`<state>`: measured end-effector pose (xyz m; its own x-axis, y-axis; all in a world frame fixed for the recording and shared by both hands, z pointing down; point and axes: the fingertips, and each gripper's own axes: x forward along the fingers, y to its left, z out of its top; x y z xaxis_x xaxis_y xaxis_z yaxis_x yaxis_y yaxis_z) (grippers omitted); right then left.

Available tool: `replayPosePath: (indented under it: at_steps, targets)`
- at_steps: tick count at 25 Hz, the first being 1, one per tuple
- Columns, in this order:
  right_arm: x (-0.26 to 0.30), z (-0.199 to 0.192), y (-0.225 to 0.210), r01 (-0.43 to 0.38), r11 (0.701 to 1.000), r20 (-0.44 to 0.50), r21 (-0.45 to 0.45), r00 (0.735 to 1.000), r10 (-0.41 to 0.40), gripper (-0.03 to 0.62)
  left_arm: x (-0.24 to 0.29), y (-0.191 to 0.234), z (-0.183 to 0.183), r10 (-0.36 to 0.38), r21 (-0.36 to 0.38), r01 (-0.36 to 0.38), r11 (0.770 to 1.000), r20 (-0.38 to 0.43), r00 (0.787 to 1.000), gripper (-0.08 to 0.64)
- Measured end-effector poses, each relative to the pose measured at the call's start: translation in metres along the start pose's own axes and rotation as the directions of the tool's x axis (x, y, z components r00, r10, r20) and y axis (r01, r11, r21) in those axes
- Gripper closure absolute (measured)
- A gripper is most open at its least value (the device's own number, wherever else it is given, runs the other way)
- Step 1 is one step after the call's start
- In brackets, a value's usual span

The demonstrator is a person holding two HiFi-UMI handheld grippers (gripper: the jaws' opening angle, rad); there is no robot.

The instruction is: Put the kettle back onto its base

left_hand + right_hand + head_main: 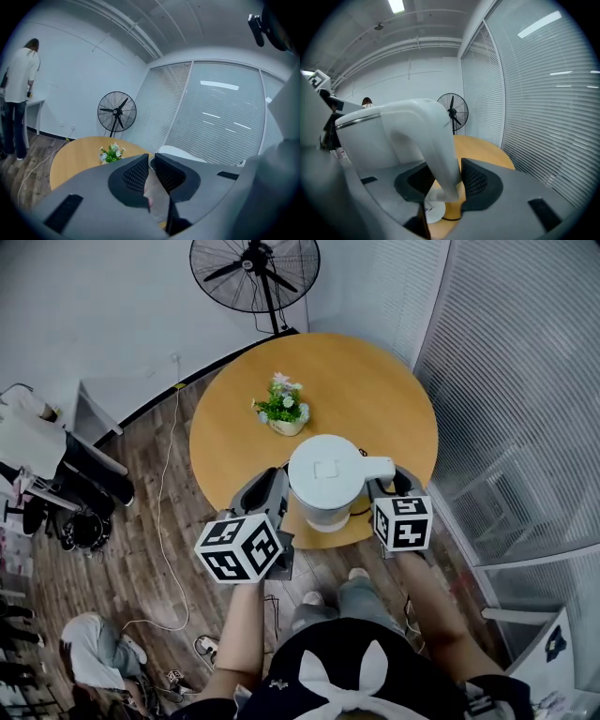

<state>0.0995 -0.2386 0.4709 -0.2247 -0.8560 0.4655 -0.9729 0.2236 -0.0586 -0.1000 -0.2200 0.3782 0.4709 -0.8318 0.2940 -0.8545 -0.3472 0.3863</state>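
Right gripper [448, 180] clamps the kettle [325, 479] handle [439, 150]; left gripper [151, 168], jaws nearly together, sits empty beside the kettle. Held one-sided, the kettle could tilt and miss the base [432, 212] beneath.

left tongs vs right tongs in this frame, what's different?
The right tongs are clamped on the kettle by its handle. The left tongs are nearly closed, with nothing clearly gripped. The right tongs sit at the kettle's handle side and the left tongs at the opposite side. Both flank the kettle at the near edge of the round table.
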Motion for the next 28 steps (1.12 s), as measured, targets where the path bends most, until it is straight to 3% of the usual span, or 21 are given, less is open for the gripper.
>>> replayPosePath:
  at_steps: [11, 28]
  targets:
    - [0.016, 0.005, -0.004, -0.044, 0.999, 0.012, -0.014, 0.999, 0.044, 0.423, 0.006, 0.002, -0.001, 0.046, 0.0, -0.046, 0.999, 0.017, 0.999, 0.499]
    - [0.048, -0.01, -0.005, -0.091, 0.996, -0.059, -0.019, 0.994, 0.09, 0.423, 0.025, 0.019, -0.016, 0.108, -0.031, -0.109, 0.994, -0.024, 0.994, 0.499]
